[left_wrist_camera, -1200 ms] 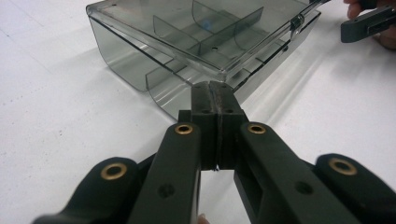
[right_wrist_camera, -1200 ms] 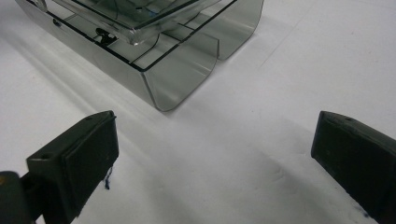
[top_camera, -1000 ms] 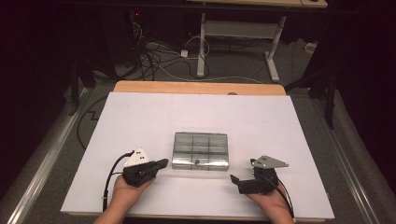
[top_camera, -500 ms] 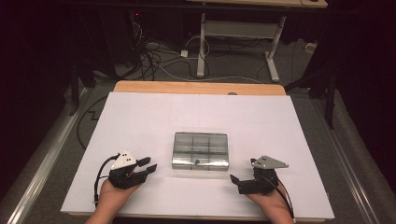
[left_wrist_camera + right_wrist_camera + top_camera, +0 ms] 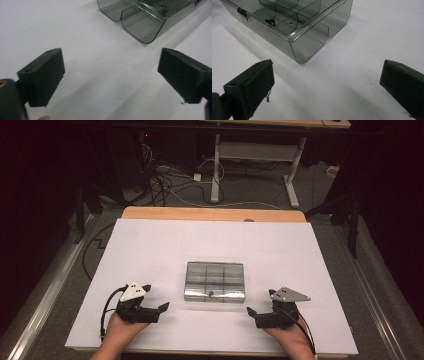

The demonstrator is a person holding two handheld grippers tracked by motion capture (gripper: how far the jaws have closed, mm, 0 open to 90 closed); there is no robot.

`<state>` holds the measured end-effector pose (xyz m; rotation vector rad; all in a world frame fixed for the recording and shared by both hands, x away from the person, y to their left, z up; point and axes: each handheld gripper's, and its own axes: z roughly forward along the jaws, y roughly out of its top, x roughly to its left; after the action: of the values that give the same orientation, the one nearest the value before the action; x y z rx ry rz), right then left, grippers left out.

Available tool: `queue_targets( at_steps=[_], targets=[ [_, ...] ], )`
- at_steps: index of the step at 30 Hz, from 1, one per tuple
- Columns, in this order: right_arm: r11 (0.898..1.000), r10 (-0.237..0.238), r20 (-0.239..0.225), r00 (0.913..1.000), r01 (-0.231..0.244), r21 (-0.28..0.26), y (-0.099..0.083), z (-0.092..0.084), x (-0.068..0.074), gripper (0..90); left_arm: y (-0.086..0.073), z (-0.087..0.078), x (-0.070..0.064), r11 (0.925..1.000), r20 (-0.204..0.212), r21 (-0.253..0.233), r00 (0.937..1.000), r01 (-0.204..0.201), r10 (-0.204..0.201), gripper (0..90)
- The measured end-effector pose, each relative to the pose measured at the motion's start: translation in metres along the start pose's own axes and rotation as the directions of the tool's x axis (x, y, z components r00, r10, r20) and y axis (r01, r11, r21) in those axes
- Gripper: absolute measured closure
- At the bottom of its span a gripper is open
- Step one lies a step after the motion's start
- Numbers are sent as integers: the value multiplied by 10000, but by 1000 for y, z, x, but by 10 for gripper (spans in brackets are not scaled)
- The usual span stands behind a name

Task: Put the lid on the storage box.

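A clear, smoky plastic compartment box point(image 5: 215, 281) with its lid closed lies in the middle of the white table cover. My left gripper point(image 5: 156, 297) rests near the front edge, a hand's width left of the box, pointing toward it. Its jaws have just been opening and now stand open with nothing between them. In the left gripper view the box's rounded corner point(image 5: 140, 22) lies ahead of the left gripper point(image 5: 111, 65). My right gripper point(image 5: 260, 301) sits to the right of the box, also open and empty. The right gripper view shows the box and its small latch point(image 5: 294, 22) beyond the right gripper point(image 5: 327, 75).
A white sheet point(image 5: 150, 245) covers the table, and a wooden strip point(image 5: 210, 214) shows along the far edge. Beyond it on the dark floor are tangled cables point(image 5: 165, 180) and the legs of a white desk frame point(image 5: 216, 170). Metal rails run along both sides.
The left gripper has drawn back to the left, away from the box, and its jaws have gone from shut to wide open. The right gripper has stayed where it was.
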<state>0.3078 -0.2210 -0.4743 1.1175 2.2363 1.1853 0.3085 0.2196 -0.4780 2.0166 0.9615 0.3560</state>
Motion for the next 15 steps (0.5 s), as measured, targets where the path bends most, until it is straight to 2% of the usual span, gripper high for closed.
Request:
queue_targets(
  at_steps=[2, 10, 15],
  targets=[
    [10000, 7, 0, 10000, -7, -7, 0, -1, 0, 0, 0, 1, 1, 10000, 64, 43, 10000, 41, -41, 0],
    [9998, -34, 50, 10000, 35, -171, -1, -3, 0, 0, -1, 2, 0, 10000, 153, -36, 9999, 26, -25, 0],
    [9998, -102, 37, 9999, 103, -180, 0, -2, 1, 0, -3, 2, 3, 9994, 186, -188, 9994, 296, -292, 0]
  ],
)
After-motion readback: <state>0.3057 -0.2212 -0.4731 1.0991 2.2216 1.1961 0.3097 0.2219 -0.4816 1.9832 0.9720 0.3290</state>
